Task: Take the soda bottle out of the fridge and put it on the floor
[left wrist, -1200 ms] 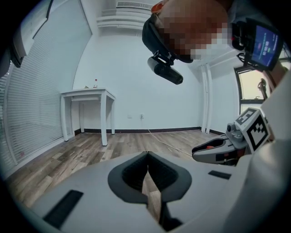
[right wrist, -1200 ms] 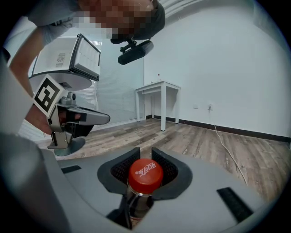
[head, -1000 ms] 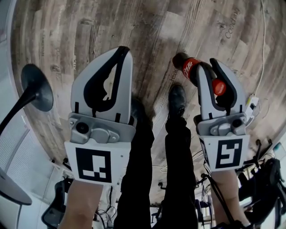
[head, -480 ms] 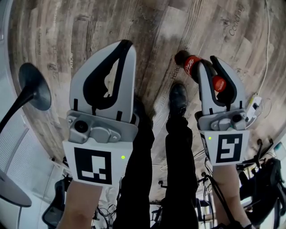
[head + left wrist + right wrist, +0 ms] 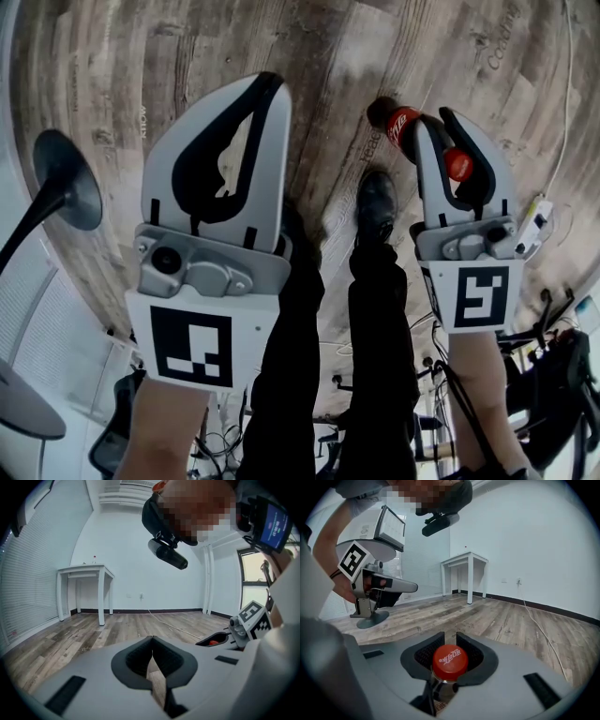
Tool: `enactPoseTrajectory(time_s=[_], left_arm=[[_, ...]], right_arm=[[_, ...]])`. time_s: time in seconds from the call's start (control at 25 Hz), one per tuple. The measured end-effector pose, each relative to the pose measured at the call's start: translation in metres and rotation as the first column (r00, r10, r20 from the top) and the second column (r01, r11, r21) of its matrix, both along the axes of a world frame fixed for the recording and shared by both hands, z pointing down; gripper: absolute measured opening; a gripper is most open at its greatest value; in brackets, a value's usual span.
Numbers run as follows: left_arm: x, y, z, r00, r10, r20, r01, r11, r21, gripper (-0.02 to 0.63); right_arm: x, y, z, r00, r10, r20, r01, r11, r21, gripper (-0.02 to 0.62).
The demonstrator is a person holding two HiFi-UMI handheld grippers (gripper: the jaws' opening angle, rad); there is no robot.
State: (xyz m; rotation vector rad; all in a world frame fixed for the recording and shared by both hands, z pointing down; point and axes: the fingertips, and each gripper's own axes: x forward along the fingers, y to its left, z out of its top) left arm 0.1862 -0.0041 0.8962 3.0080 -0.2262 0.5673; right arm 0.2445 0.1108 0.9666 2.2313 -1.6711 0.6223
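Over the last sec the right claw [image 5: 439, 122] reads a touch lower in head view, w/ the dark plastic soda bottle w/ red label [image 5: 398, 127] still pinched at the neck. So it's out of the fridge but not yet on the grey wood-plank floor [image 5: 187, 75]; prob. mid-lowering. The bottle hangs over the floor near the black shoe [image 5: 377, 202]. Right gripper view adds the red cap [image 5: 450, 660] seated btw the pads. Left gripper view shows the left claw [image 5: 152, 641] pressed together, empty.
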Motion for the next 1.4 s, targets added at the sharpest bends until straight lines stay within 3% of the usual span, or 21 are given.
enactPoseTrajectory(time_s=[0.6,0.8,1.4], left_arm=[[-0.018,0.002,0.024,1.0,-0.012,0.014,0.013,1.0,-0.024,0.017],[-0.021,0.001,0.024,1.0,-0.013,0.015,0.013,1.0,-0.019,0.017],[-0.027,-0.001,0.025,0.999,-0.028,0.017,0.028,0.999,-0.022,0.017]], right_arm=[[-0.017,0.006,0.049,1.0,-0.019,0.017,0.02,0.997,-0.076,0.092],[-0.015,-0.004,0.05,1.0,-0.013,-0.023,0.012,0.999,-0.046,0.092],[-0.025,-0.009,0.069,0.998,-0.055,-0.04,0.051,0.994,-0.099,0.094]])
